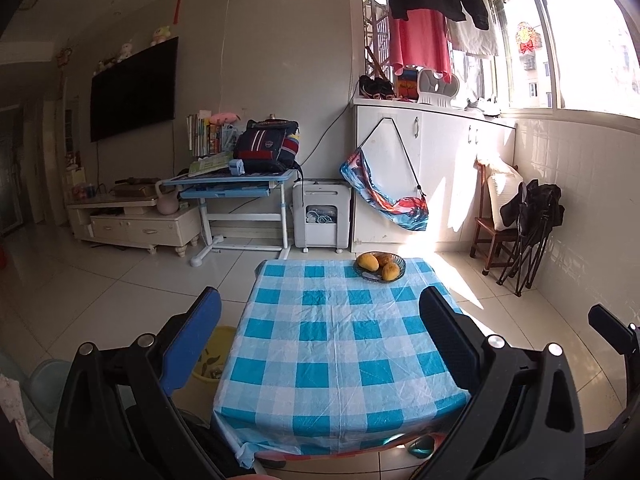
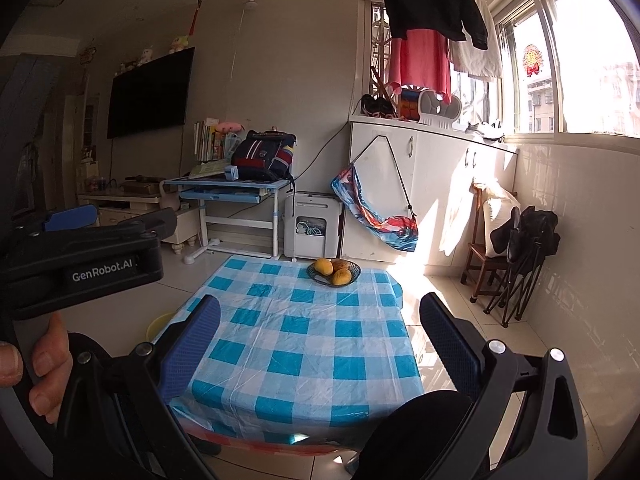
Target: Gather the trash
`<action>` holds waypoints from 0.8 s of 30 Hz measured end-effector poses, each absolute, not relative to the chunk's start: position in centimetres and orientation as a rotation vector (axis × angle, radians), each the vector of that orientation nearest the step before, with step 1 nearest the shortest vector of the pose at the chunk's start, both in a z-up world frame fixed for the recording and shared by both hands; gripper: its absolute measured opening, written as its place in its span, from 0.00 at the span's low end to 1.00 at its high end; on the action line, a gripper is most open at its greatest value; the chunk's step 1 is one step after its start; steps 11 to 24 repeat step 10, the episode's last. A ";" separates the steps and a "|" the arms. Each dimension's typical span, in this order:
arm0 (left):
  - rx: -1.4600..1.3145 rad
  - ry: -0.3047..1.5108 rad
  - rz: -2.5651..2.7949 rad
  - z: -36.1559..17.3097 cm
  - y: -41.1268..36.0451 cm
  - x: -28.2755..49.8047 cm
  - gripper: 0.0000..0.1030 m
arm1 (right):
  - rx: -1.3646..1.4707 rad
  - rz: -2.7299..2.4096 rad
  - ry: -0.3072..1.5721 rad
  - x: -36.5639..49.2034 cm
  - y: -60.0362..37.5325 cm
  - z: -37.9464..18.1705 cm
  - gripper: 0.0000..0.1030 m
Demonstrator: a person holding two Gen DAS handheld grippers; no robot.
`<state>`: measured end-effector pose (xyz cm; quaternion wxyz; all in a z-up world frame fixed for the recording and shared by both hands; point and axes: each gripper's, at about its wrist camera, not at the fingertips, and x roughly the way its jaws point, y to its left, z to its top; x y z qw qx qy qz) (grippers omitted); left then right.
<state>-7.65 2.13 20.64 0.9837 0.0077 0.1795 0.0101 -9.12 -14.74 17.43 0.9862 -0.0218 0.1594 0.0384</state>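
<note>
My left gripper is open and holds nothing. It hovers over the near half of a low table with a blue-and-white checked cloth. My right gripper is open too, above the same cloth, slightly to the right. A yellow bin stands on the floor by the table's left side, with a few dark scraps inside. In the right wrist view only the yellow bin's rim shows. No loose trash is visible on the cloth.
A dark bowl of mangoes sits at the table's far edge. A hand holds the left gripper's housing. A folded black chair leans on the right wall. A blue desk and a white unit stand beyond.
</note>
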 end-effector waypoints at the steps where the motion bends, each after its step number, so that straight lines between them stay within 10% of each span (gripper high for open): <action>1: 0.025 0.356 0.035 20.7 1.9 -7.7 0.93 | -0.041 0.079 0.317 -9.2 -14.7 17.4 0.93; 24: 0.049 0.326 0.086 21.7 1.7 -8.6 0.93 | 0.015 0.100 0.232 -10.5 -15.4 18.2 0.93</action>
